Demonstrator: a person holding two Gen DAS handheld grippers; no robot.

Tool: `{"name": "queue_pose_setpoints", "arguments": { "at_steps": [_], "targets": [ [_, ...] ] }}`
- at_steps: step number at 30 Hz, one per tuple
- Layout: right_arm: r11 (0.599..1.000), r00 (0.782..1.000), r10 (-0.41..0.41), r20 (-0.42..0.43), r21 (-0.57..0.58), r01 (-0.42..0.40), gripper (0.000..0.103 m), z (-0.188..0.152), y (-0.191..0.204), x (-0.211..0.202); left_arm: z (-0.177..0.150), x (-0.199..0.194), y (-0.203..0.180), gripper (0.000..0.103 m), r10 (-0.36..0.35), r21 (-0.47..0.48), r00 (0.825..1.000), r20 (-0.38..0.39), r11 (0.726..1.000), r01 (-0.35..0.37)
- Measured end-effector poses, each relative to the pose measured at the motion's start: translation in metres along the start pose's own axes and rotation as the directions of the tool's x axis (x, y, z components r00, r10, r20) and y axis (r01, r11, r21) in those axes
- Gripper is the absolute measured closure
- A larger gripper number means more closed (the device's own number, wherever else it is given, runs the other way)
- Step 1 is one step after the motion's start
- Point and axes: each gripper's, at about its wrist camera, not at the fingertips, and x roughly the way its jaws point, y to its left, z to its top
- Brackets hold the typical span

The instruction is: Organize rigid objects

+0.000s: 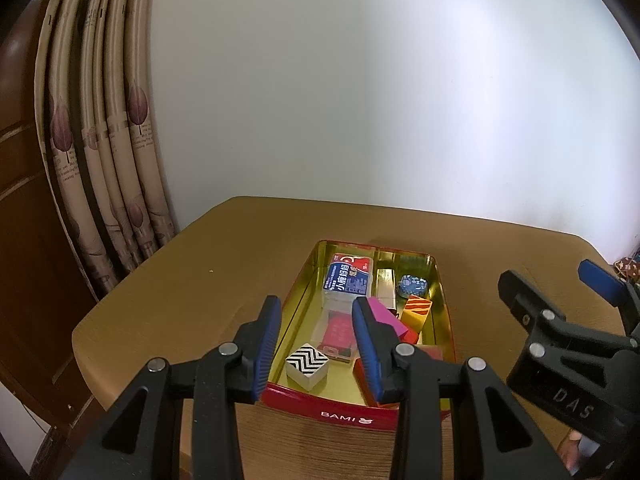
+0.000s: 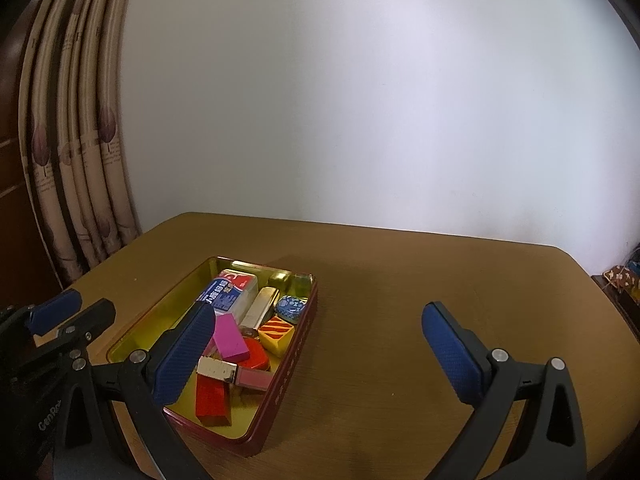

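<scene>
A red tin with a gold inside (image 1: 348, 414) (image 2: 280, 404) sits on the brown table. It holds a blue-labelled box (image 1: 347, 278) (image 2: 228, 294), a zigzag black-and-white cube (image 1: 307, 365), a pink block (image 2: 229, 338), an orange striped cube (image 1: 417, 309) (image 2: 276, 334), a red block (image 2: 213, 398), a gold bar (image 1: 386, 282) and a blue patterned piece (image 1: 412, 285) (image 2: 292, 306). My left gripper (image 1: 316, 348) is open and empty above the tin's near end. My right gripper (image 2: 320, 356) is open wide and empty, over the tin's right edge; it also shows in the left wrist view (image 1: 560, 320).
The table (image 2: 400, 280) stands against a white wall. A patterned curtain (image 1: 104, 160) hangs at the left, beside dark wood furniture. Patterned items (image 2: 620, 276) lie beyond the table's right edge.
</scene>
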Motion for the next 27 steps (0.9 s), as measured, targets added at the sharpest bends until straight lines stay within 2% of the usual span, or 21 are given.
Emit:
{"name": "queue_pose_setpoints", "arguments": {
  "at_steps": [14, 18, 20, 22, 23, 27],
  "targets": [
    [1.000, 1.000, 0.015, -0.007, -0.015, -0.015, 0.001, 0.000, 0.000, 0.003, -0.001, 0.003, -0.001, 0.066, -0.023, 0.002, 1.000, -0.018, 1.000, 0.023],
    [1.000, 1.000, 0.014, -0.006, -0.020, -0.014, 0.001, -0.001, 0.000, 0.004, -0.001, 0.001, -0.003, 0.061, -0.028, 0.018, 1.000, -0.015, 0.999, 0.028],
    [1.000, 1.000, 0.009, -0.006, -0.018, -0.010, 0.000, -0.001, 0.000, 0.004, -0.002, 0.003, -0.001, 0.052, -0.013, 0.017, 0.999, -0.029, 1.000, 0.014],
    [1.000, 1.000, 0.010, -0.008, -0.006, -0.010, 0.000, -0.001, -0.003, 0.005, -0.002, 0.006, 0.002, 0.036, -0.005, 0.005, 0.999, -0.049, 1.000, 0.006],
    [1.000, 1.000, 0.014, -0.011, -0.002, -0.014, 0.000, -0.001, -0.005, 0.006, -0.002, 0.007, 0.006, 0.031, -0.014, -0.012, 0.998, -0.056, 1.000, 0.013],
    [1.000, 1.000, 0.013, -0.008, 0.004, -0.013, 0.000, -0.001, -0.008, 0.006, -0.002, 0.004, 0.013, 0.026, -0.035, -0.066, 0.998, -0.049, 0.997, 0.032]
  ]
}}
